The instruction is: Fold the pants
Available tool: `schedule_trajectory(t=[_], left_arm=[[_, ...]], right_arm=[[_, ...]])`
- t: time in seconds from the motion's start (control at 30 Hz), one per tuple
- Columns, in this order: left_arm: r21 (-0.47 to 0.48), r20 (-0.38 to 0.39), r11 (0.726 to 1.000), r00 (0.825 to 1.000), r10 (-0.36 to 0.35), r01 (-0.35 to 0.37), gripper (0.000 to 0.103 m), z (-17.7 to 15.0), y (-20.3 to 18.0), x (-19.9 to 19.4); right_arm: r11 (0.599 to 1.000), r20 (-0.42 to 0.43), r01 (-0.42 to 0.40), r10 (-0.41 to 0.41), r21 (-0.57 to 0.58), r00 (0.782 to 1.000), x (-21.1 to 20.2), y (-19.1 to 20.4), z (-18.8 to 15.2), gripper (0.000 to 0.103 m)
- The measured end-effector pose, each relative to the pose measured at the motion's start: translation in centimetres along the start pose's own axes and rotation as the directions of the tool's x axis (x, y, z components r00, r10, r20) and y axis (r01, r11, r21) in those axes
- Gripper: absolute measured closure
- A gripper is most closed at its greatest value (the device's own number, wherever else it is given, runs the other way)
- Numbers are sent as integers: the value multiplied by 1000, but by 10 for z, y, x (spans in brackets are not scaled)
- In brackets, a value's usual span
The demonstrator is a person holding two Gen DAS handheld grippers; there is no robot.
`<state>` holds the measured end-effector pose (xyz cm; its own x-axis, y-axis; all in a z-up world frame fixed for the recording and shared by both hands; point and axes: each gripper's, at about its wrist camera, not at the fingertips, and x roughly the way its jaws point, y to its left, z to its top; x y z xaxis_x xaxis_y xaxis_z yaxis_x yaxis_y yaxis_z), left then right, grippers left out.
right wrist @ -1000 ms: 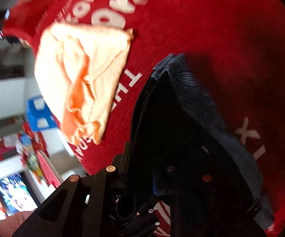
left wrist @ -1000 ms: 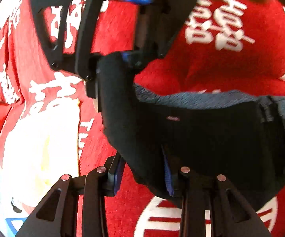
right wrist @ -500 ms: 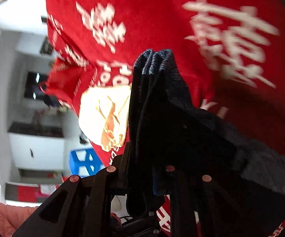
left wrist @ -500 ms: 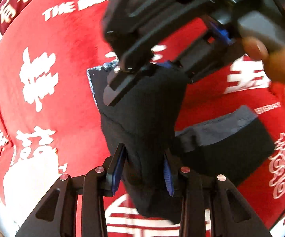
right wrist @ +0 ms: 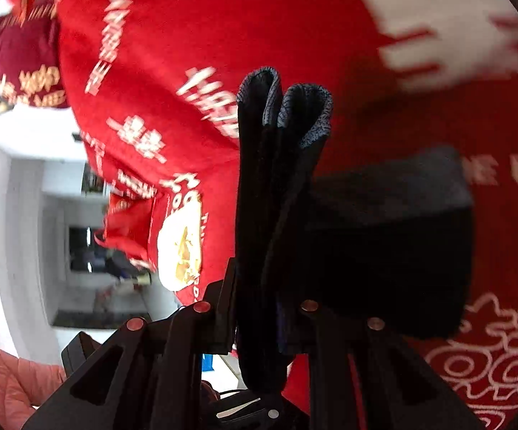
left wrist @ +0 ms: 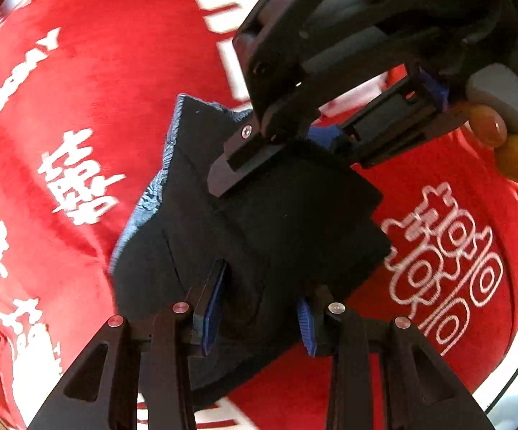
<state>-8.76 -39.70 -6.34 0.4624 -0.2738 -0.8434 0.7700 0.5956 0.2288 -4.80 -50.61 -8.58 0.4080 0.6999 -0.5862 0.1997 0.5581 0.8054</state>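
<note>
The dark pants [left wrist: 259, 236] are a folded bundle with a grey-blue inner side, lifted above the red cloth. My left gripper [left wrist: 260, 317] is shut on their near edge, its blue pads [left wrist: 213, 308] pressing the fabric from both sides. At the top of the left wrist view my right gripper [left wrist: 276, 154] clamps the far edge, with a person's fingers [left wrist: 492, 132] on its handle. In the right wrist view the pants [right wrist: 259, 215] stand as upright folded layers, and my right gripper [right wrist: 262, 322] is shut on them.
A red tablecloth [left wrist: 79, 107] with white characters covers the table. A pale orange cloth [right wrist: 180, 247] lies near its far edge. The table's rim [left wrist: 502, 387] shows at lower right. Beyond it are white walls and a pink quilted surface [right wrist: 4, 376].
Both grippers have carried the pants sideways across the table and rolled. The bundle has gone from stretched wide to gathered and compact. The orange cloth now sits farther off.
</note>
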Motion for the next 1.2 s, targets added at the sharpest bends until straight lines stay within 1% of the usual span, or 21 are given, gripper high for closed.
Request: schedule_trajectory(t=[0.03,0.13,0.23,0.27,0.3,0.37,0.43,0.5,0.53,0.6,0.63,0.7,0.73,0.8,0.87,0.93,1.03,1.07,1.13,1.17,1.2], left_arm=[[15,-14,1000,1000,-7,7,67,0,-9,6],[46,-63,999,998,-26,29,67,-4,-29,26],[62,-98,998,995,-17,23,67,-10,-40,39],[70,-104,997,995,-12,20,66,-11,-42,40],[73,-109,997,994,-11,19,65,-13,-41,41],[76,-120,997,993,-15,24,60,-15,-40,40],[67,-131,997,991,-29,38,56,-16,-35,37],[31,-144,998,988,-46,51,39,-17,-24,31],[3,-146,999,988,-53,54,36,-18,-15,25],[-43,-151,997,986,-77,71,35,-22,-2,18],[-60,-156,996,985,-80,71,35,-24,3,16],[-98,-160,994,985,-60,45,35,-28,18,9],[-123,-167,992,984,-56,36,35,-30,27,7],[-202,-187,979,981,-56,17,35,-35,53,5],[-259,-208,966,977,-51,-5,35,-39,72,8],[-308,-241,951,970,-38,-39,35,-45,94,15],[-363,-308,929,950,-55,-64,35,-55,117,32],[-376,-338,924,939,-60,-77,35,-59,123,38],[-413,-354,908,931,-87,-73,35,-66,131,46],[-438,-358,897,928,-106,-66,31,-71,135,49],[-446,-363,892,926,-106,-73,19,-73,137,51]], right_arm=[[1000,7,5,-5,25,1000,-8,-14,-2,85],[995,17,23,-25,92,1000,-7,-53,-10,85],[989,14,41,-44,140,999,-4,-84,-17,85],[988,12,46,-48,145,999,-11,-91,-19,85],[987,8,57,-59,152,998,-8,-95,-20,85],[984,9,61,-63,167,998,-5,-99,-22,84],[984,13,84,-87,159,996,-3,-96,-22,84],[981,14,134,-138,141,990,-3,-88,-21,83],[979,15,158,-161,131,987,-3,-85,-20,83],[971,16,221,-223,96,975,-3,-76,-24,80],[964,19,256,-258,74,966,-5,-75,-25,79],[939,18,344,-344,27,939,-3,-63,-26,73],[917,17,399,-399,2,917,-1,-56,-27,72],[881,26,472,-471,-34,882,2,-48,-28,66],[836,30,546,-545,-62,838,4,-41,-31,63],[806,43,589,-587,-62,808,0,-35,-36,63],[783,63,622,-620,-25,782,-6,-22,-39,63],[782,72,623,-621,-17,781,-13,-24,-43,63],[784,108,621,-617,-4,779,-14,-10,-47,63],[781,121,624,-619,-9,776,-16,-6,-50,63],[780,127,626,-619,-17,775,-21,-6,-54,63]])
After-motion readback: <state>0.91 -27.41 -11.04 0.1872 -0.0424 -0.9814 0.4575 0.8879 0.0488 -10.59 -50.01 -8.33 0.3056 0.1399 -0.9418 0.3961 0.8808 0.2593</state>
